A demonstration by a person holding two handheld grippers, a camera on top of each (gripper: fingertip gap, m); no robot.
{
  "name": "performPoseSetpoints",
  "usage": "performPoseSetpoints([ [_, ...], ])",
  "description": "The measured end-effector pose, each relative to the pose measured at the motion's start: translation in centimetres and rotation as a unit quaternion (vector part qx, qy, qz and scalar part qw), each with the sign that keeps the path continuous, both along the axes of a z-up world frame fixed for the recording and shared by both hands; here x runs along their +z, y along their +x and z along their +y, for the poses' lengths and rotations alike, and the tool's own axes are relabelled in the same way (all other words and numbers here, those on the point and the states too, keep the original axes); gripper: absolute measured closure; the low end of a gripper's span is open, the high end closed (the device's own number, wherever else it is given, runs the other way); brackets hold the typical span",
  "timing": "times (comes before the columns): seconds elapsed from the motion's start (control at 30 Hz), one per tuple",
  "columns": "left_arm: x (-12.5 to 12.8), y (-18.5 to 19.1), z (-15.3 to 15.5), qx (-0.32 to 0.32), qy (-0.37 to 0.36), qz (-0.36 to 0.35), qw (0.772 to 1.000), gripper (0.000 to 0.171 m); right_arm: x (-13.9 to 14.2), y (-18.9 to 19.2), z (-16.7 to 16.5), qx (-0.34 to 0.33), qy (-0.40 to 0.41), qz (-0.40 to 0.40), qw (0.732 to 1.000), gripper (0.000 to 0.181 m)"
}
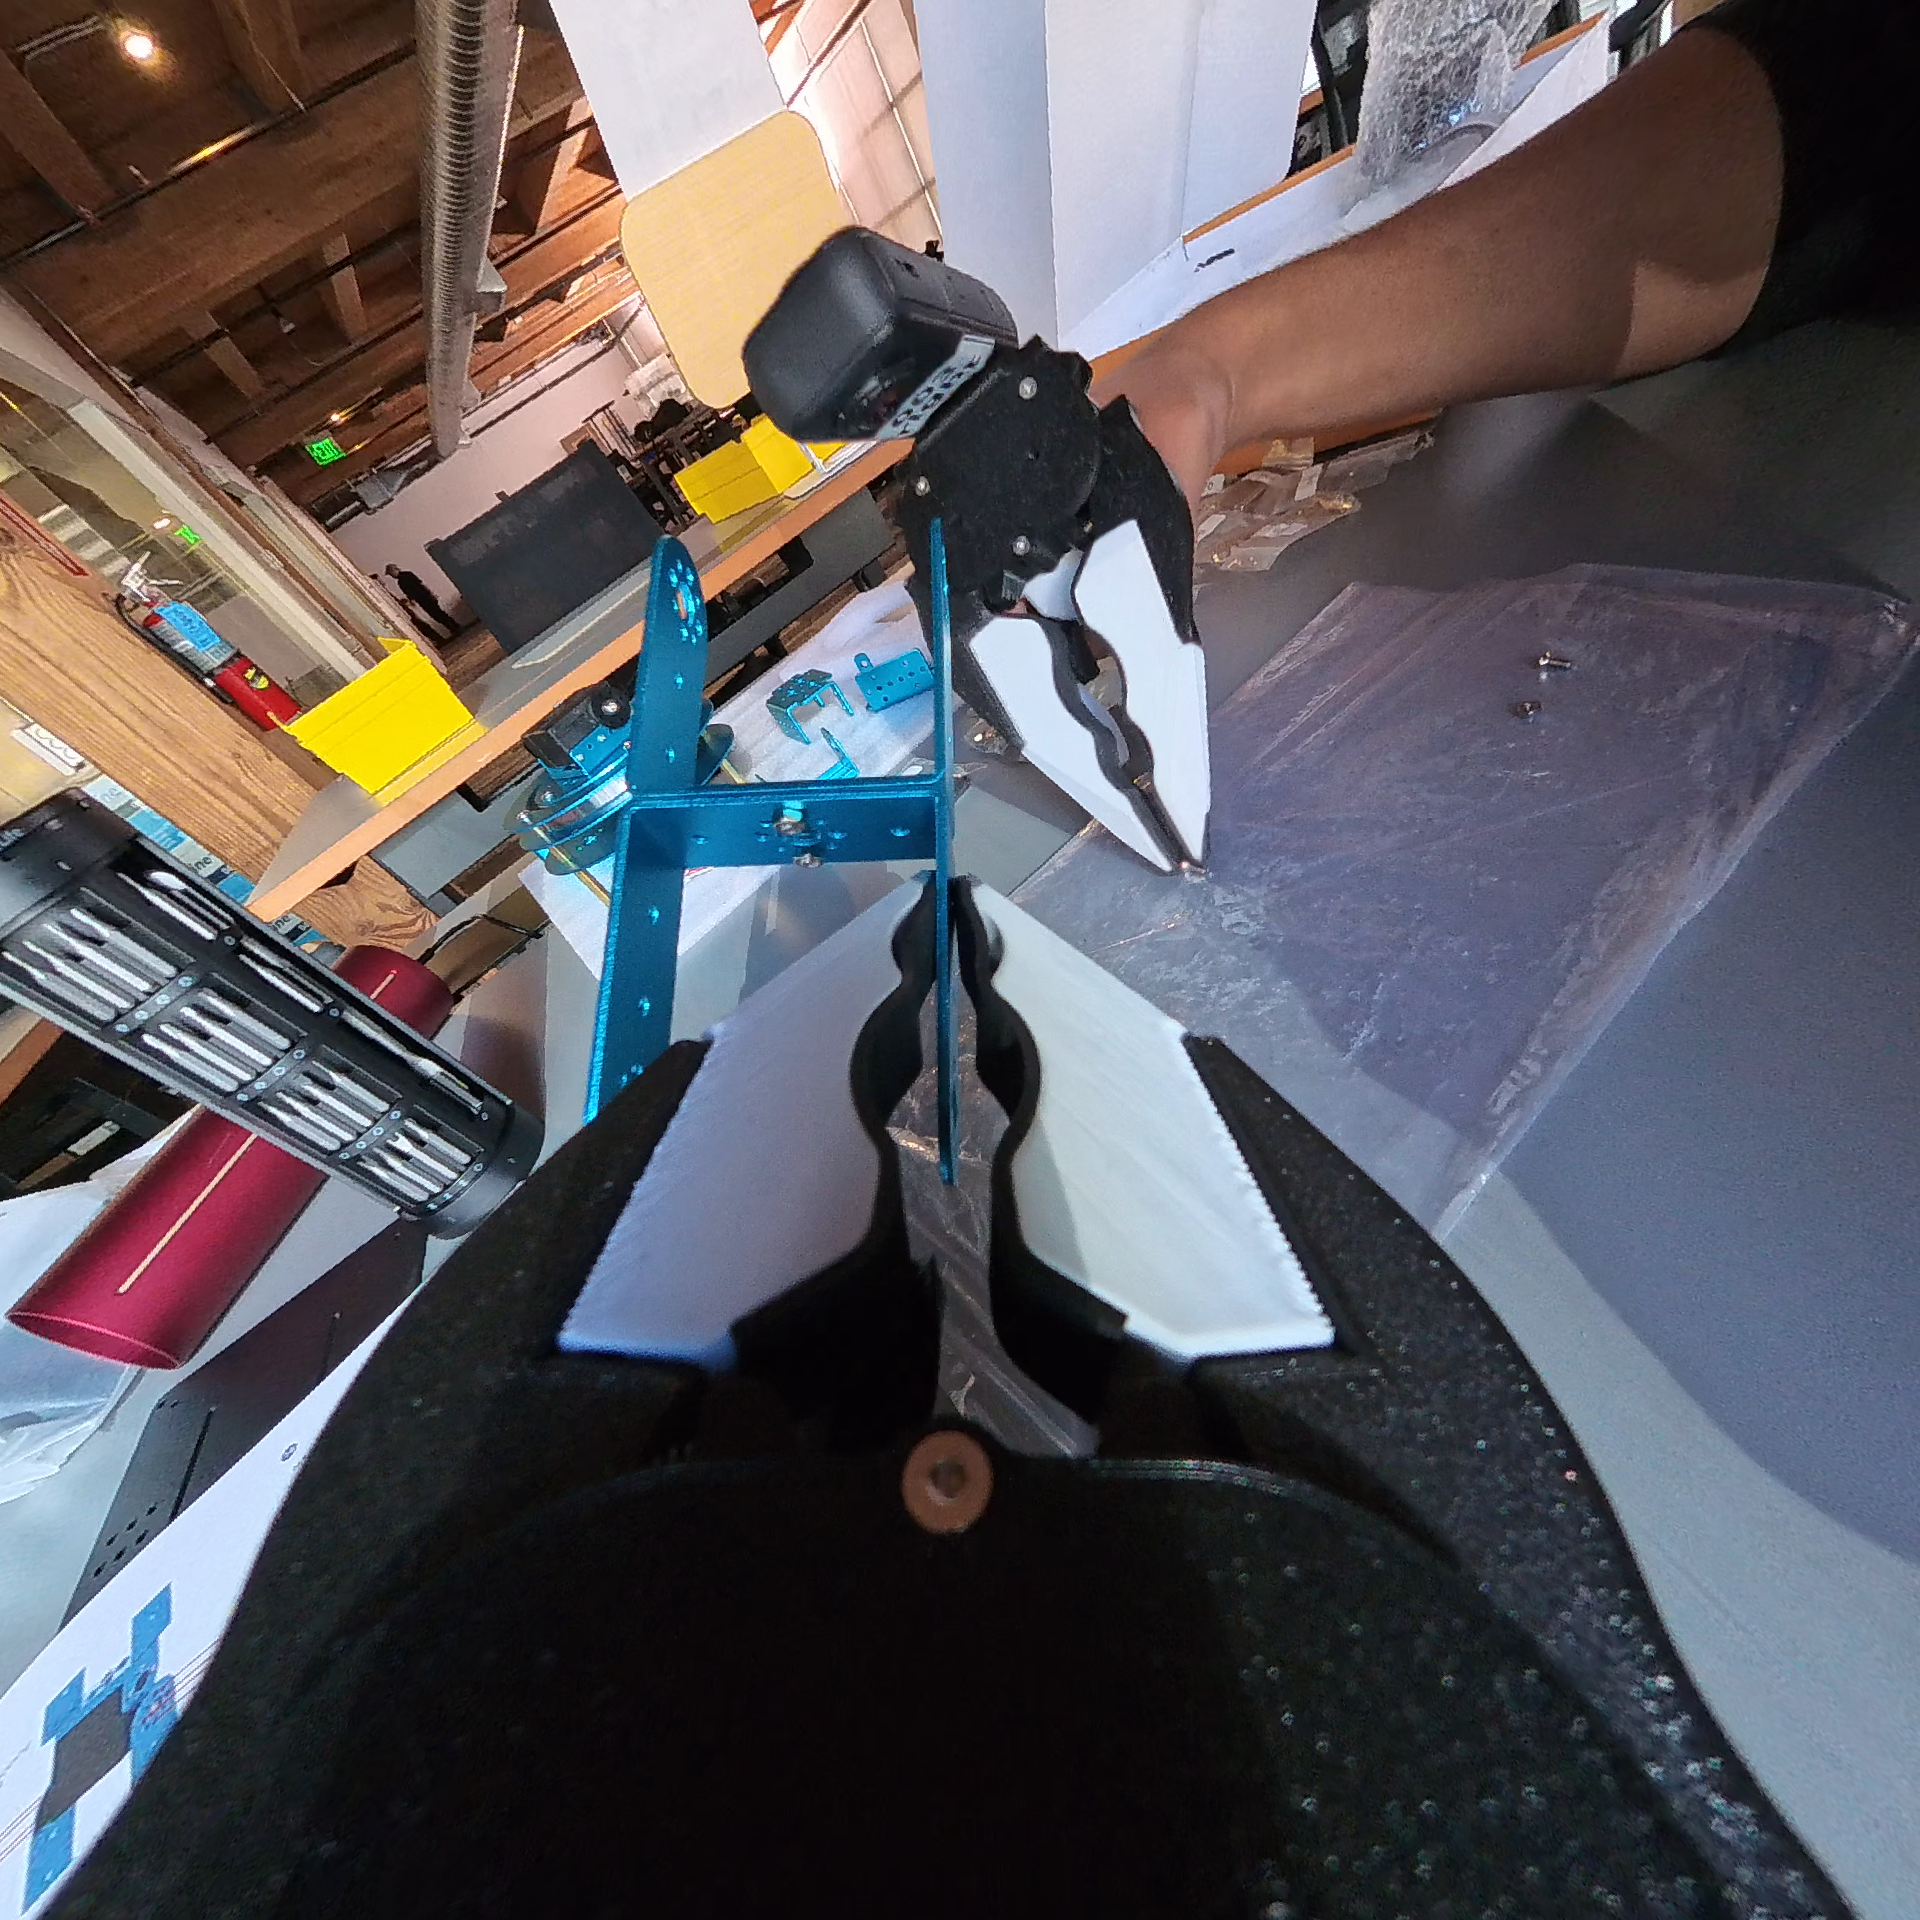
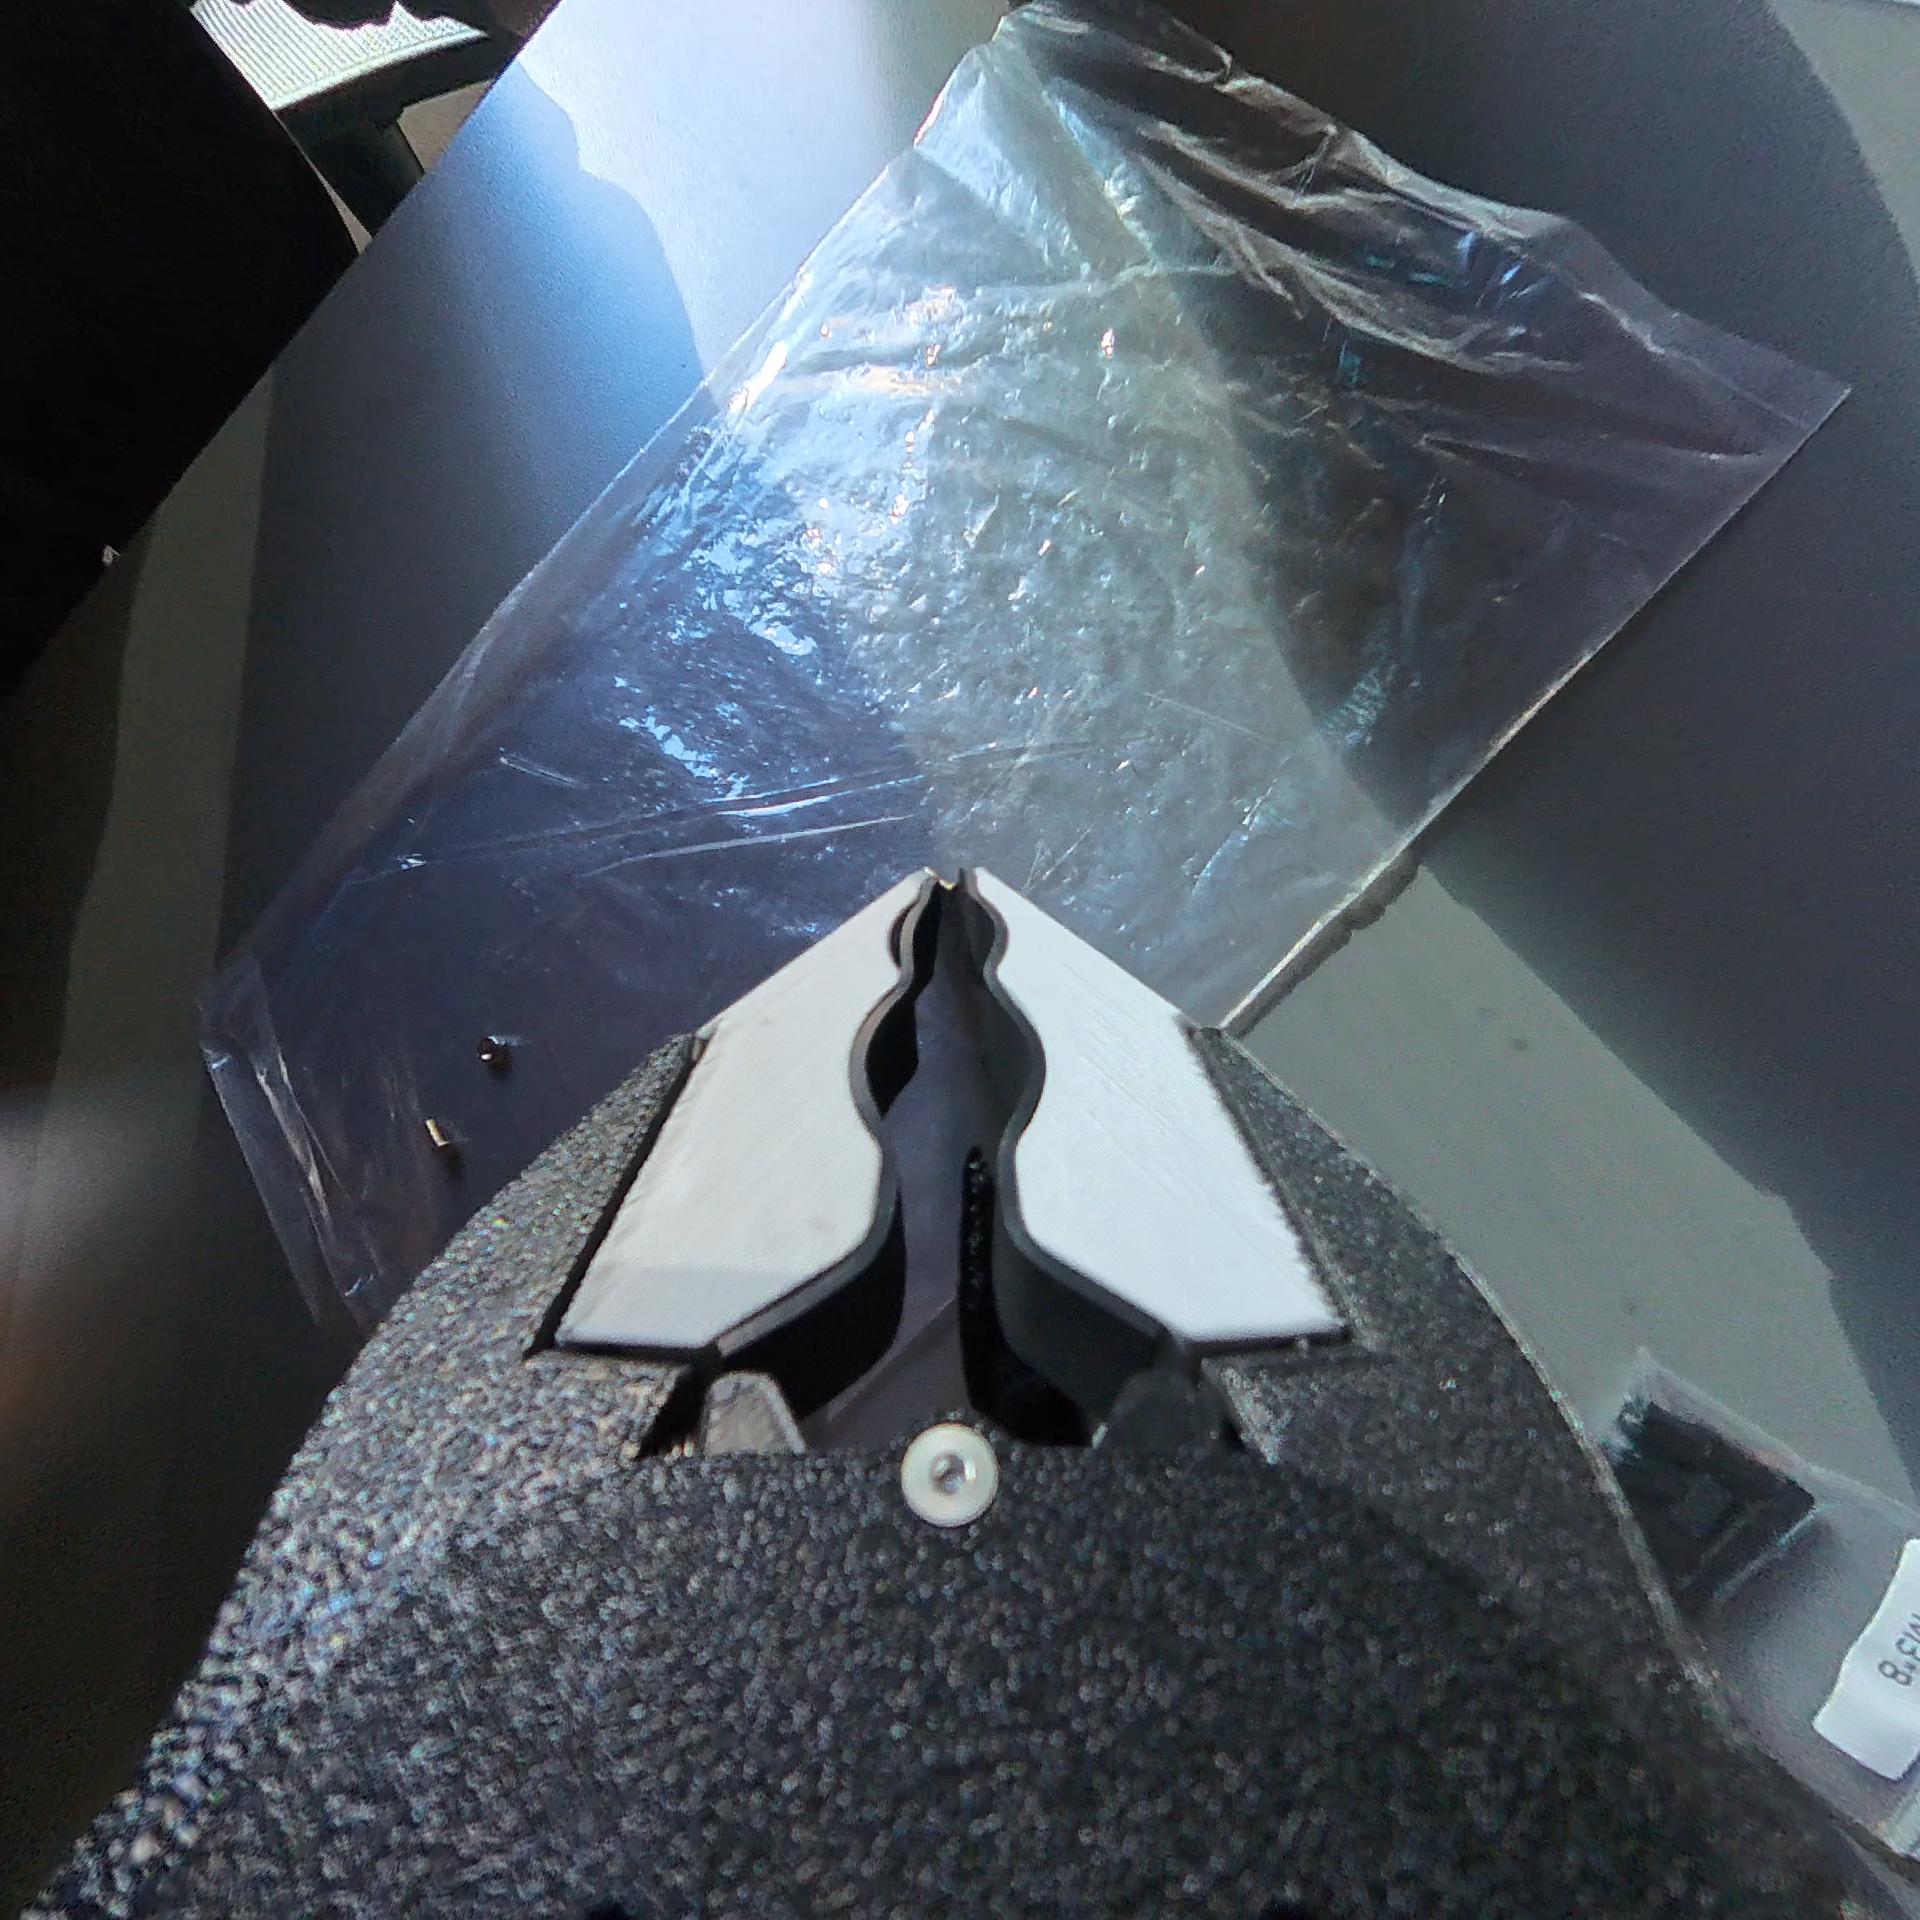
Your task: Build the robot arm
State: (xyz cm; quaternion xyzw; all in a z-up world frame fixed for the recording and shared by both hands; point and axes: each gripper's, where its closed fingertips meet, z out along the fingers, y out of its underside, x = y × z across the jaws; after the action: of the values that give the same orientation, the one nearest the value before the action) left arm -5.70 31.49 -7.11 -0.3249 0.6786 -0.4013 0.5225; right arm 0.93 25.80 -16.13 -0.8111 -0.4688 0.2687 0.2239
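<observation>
My left gripper (image 1: 945,896) is shut on a thin wall of a blue metal bracket (image 1: 790,821) with holes, which it holds upright above the grey table (image 1: 1714,1195). My right gripper (image 1: 1184,857), held by a person's hand (image 1: 1195,405), is shut, with its tips down on a clear plastic bag (image 1: 1507,831). In the right wrist view the tips (image 2: 951,885) rest on the bag (image 2: 1039,571). A tiny silvery bit shows between the right fingers, too small to identify. Two small screws (image 1: 1555,659) lie on the bag and also show in the right wrist view (image 2: 490,1049).
A black rack of silver bits (image 1: 239,1029) and a red cylinder (image 1: 208,1226) lie at the left. A printed sheet (image 1: 104,1714) lies at lower left. More blue parts (image 1: 894,681) sit on white foam behind. A small labelled bag (image 2: 1870,1704) lies at the right. My right fingertips sit around 12 cm from my left ones.
</observation>
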Motion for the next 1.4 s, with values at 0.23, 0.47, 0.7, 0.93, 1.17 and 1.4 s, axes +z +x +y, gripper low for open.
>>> performPoseSetpoints([
  [0.23,0.0,0.0,0.0,0.001,0.001,-0.001,1.000,0.170,0.0,0.2,0.1,-0.003,0.002,-0.003,1.000,0.181],
  [0.47,0.3,0.0,0.2,0.008,-0.001,-0.009,1.000,0.170,0.6,0.6,0.5,-0.008,0.018,-0.010,1.000,0.181],
  [0.7,1.2,0.0,1.0,0.042,0.020,-0.038,0.998,0.169,4.9,-0.7,2.0,-0.021,0.118,0.004,0.993,0.181],
  [0.93,3.7,0.5,1.5,0.151,0.068,-0.102,0.981,0.171,14.3,-4.5,3.9,-0.096,0.299,0.062,0.947,0.181],
  [1.17,5.5,0.3,1.5,0.265,0.162,-0.145,0.939,0.171,20.0,-5.1,6.5,-0.252,0.330,0.052,0.908,0.181],
  [1.4,5.7,0.4,1.7,0.314,0.209,-0.144,0.915,0.171,18.1,-6.4,7.9,-0.329,0.294,-0.032,0.897,0.181],
])
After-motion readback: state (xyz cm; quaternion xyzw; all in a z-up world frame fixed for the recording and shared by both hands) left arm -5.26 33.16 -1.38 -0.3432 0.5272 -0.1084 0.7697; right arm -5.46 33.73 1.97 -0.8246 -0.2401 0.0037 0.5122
